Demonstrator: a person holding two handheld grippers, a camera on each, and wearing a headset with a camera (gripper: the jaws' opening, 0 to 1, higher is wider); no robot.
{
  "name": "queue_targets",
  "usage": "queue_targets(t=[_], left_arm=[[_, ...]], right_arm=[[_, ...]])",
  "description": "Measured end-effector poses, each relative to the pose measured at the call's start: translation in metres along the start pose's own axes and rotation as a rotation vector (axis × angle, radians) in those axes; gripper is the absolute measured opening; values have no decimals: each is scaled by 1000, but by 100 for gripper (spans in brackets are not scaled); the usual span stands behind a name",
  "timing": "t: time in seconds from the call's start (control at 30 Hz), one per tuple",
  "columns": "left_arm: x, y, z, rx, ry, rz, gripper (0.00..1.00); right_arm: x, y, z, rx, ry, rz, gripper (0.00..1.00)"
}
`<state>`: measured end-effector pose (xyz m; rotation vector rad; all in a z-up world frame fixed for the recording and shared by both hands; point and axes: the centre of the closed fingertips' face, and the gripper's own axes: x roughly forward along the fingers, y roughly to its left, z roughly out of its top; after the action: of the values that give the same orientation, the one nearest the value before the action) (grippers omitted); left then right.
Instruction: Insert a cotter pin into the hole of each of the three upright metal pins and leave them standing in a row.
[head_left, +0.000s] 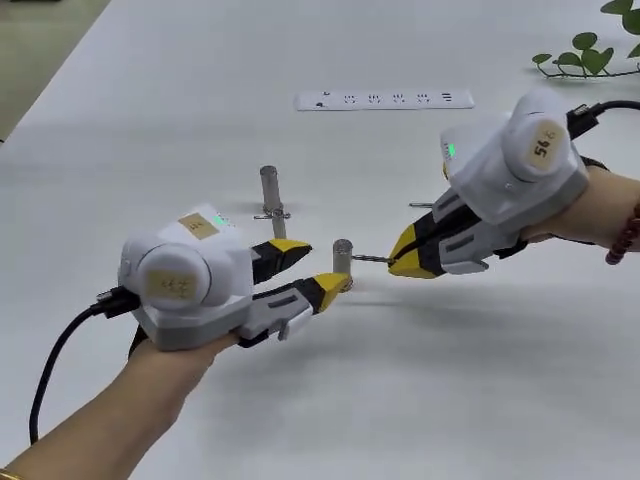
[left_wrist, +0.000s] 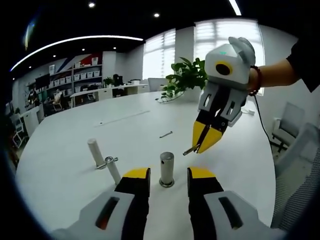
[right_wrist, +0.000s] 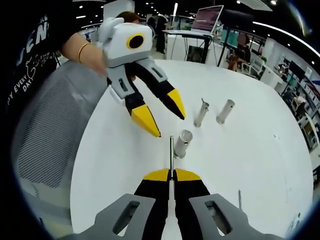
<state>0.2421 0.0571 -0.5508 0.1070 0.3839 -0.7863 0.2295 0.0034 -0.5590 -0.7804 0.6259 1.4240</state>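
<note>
Right gripper grips the thin, likely stiff, light cotter pin by its rear end; left gripper stands open.

Three metal pins stand upright; cotter pin beside nearest.

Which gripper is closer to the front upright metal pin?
Left. The left gripper has its open jaws on either side of the front metal pin. The right gripper sits further off, shut on a cotter pin pointing at it.
</note>
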Motion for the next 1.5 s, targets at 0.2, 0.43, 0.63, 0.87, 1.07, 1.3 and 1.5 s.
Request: queue_targets(t=[0.2,0.43,0.63,0.87,1.07,1.3,1.5], left_arm=[[9,2,-4,-7,14,26,25],[19,4,-8,-14,29,42,23],[26,4,-13,-23,45,50,21],[34,3,-19,-40,63,60,19],[37,2,-20,-53,64,58,17],[40,3,-23,-59,69,58,14],[40,4,-24,-56,74,61,11]], right_arm=[[1,-8,-7,-1,24,-19,0],[3,-14,-11,-6,35,-30,0],[5,-17,-12,-11,41,-35,0],[7,-19,-12,-13,42,-35,0],[9,-20,-10,-19,41,-32,0],[11,-19,-8,-28,42,-22,0],[12,-18,-7,-42,52,-14,0]])
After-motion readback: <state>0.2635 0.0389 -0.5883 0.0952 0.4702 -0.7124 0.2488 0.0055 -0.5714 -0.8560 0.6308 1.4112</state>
